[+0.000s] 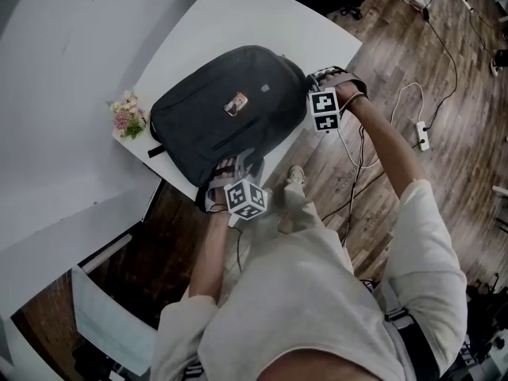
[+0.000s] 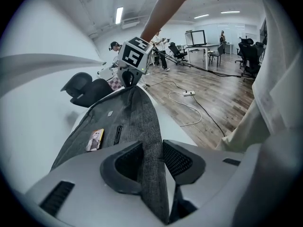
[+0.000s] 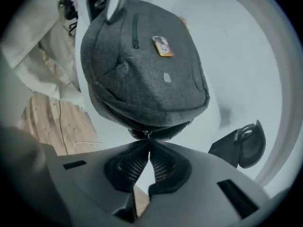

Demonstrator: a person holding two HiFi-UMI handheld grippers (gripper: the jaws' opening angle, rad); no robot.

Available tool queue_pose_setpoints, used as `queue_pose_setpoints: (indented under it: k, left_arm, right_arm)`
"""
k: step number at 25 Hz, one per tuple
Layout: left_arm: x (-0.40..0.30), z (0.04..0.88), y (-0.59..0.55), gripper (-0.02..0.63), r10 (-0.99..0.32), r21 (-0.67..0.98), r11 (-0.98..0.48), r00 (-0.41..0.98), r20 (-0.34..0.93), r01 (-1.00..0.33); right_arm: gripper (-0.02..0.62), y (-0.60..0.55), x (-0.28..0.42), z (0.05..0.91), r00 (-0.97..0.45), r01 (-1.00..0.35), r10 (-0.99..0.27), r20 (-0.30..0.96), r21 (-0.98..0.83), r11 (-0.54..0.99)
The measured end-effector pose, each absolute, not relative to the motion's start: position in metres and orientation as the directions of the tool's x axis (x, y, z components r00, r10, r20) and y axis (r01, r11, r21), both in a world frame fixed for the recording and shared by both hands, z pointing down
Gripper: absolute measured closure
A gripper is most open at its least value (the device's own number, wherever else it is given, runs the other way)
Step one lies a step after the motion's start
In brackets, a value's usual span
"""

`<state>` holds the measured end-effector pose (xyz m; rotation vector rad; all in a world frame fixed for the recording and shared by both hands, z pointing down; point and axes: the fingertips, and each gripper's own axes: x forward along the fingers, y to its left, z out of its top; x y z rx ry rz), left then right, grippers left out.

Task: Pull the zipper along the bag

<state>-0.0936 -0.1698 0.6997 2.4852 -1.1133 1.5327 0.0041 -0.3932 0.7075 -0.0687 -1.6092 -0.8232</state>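
A dark grey backpack (image 1: 222, 109) lies flat on the white table (image 1: 238, 14), with a small picture tag (image 1: 236, 104) on its front. My left gripper (image 1: 230, 171) is at the bag's near end. In the left gripper view its jaws (image 2: 150, 148) are shut on a raised fold of the grey fabric (image 2: 142, 122). My right gripper (image 1: 313, 81) is at the bag's right end, by the table edge. In the right gripper view its pads (image 3: 148, 141) meet on the small metal zipper pull (image 3: 147, 135) under the bag's rim (image 3: 142, 65).
A small bunch of flowers (image 1: 127, 117) stands at the table's left corner. A black padded object (image 3: 244, 145) lies on the table beyond the bag. A power strip (image 1: 423, 136) and cables lie on the wooden floor to the right. People stand far off in the room.
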Motion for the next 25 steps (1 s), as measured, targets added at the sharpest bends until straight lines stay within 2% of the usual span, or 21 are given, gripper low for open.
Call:
queue_pose_setpoints:
  k: [16,24,25]
  left_arm:
    - [-0.091,0.699,-0.179,0.453,-0.56,-0.337,-0.738,0.251,0.79,-0.585]
    - [-0.093,0.701,-0.179,0.439,-0.556,-0.326,-0.729,0.243,0.795,-0.601]
    - [-0.093,0.702,-0.179,0.432,-0.555,-0.324,-0.728,0.241,0.796,-0.605]
  right_arm:
    - [0.571,-0.425,-0.02,0.709,-0.256,0.596,-0.409,0.876,0.476,0.647]
    - [0.569,-0.417,-0.017,0.707,-0.293,0.498,-0.411,0.863,0.505,0.705]
    - [0.548,-0.415,-0.015,0.706,-0.292,0.481,-0.407,0.865,0.501,0.719]
